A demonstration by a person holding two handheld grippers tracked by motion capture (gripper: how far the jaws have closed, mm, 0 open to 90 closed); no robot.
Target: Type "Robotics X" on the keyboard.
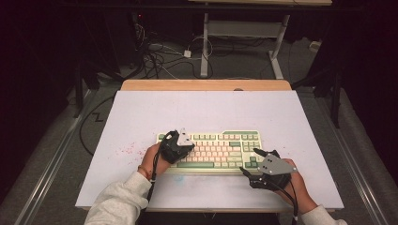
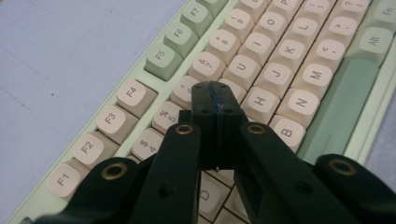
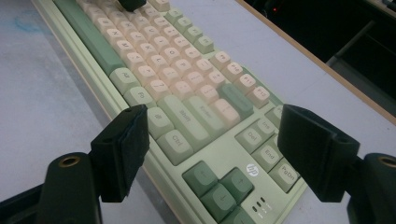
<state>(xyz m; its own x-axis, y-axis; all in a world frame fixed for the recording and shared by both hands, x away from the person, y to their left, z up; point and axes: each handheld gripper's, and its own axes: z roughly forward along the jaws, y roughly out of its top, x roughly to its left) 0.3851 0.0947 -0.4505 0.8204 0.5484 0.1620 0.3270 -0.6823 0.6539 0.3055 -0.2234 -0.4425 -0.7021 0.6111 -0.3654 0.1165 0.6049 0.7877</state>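
Pale green and cream keyboard lies near the front middle of the white counter. Left hand-held gripper clenched, jaws pressed together on nothing, tips over the 6 and Y keys; key legends legible in the left gripper view. Right hand-held gripper released, jaws wide apart above the arrow keys. High view adds both hands, grey sleeves.

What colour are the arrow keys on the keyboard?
Darker green arrow keys, set in the pale green keyboard frame; clearest in the right gripper view.
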